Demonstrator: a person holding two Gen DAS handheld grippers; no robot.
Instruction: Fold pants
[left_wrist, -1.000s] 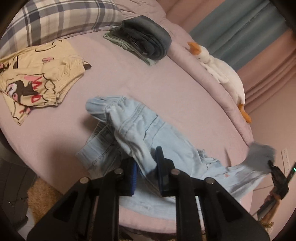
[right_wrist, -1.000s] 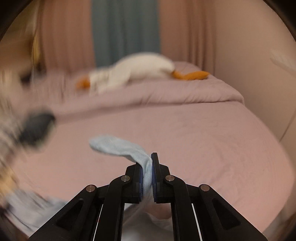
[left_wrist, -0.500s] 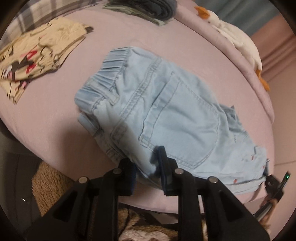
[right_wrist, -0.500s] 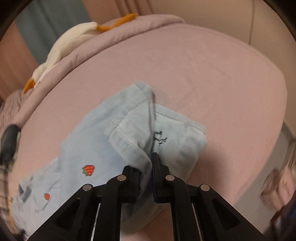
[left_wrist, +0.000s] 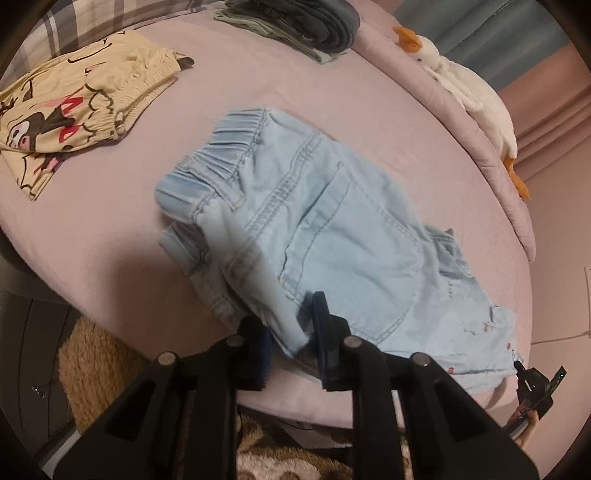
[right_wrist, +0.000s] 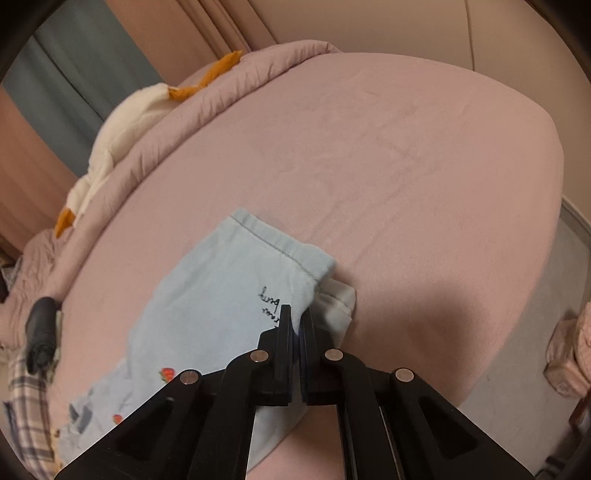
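In the left wrist view, no brand or label is reading clearly on the light blue denim pants (left_wrist: 314, 236); only small red marks are showing near their far right edge, too small to make out. The pants are lying across the middle of the pink bed (left_wrist: 110, 258), elastic waistband up and back pocket facing the camera. The left gripper (left_wrist: 291, 332) is pinching a fold of denim at the near edge, and its jaws are closing on that fold with only a narrow gap between them. A cream cartoon-print garment (left_wrist: 74, 107) is lying well apart at upper left, a stack of dark folded clothes (left_wrist: 303, 26) is sitting at the top, and a white plush goose (left_wrist: 469, 92) is resting along the far rim.

In the right wrist view, black handwritten-style lettering is showing on the pants (right_wrist: 221, 295) just beyond the fingertips, upside down and partly hidden, so it cannot be read; small strawberry prints are dotting the cloth lower left. The right gripper (right_wrist: 295, 321) is clamping shut on the denim beside the hem, the leg spreading flat on the sheet.
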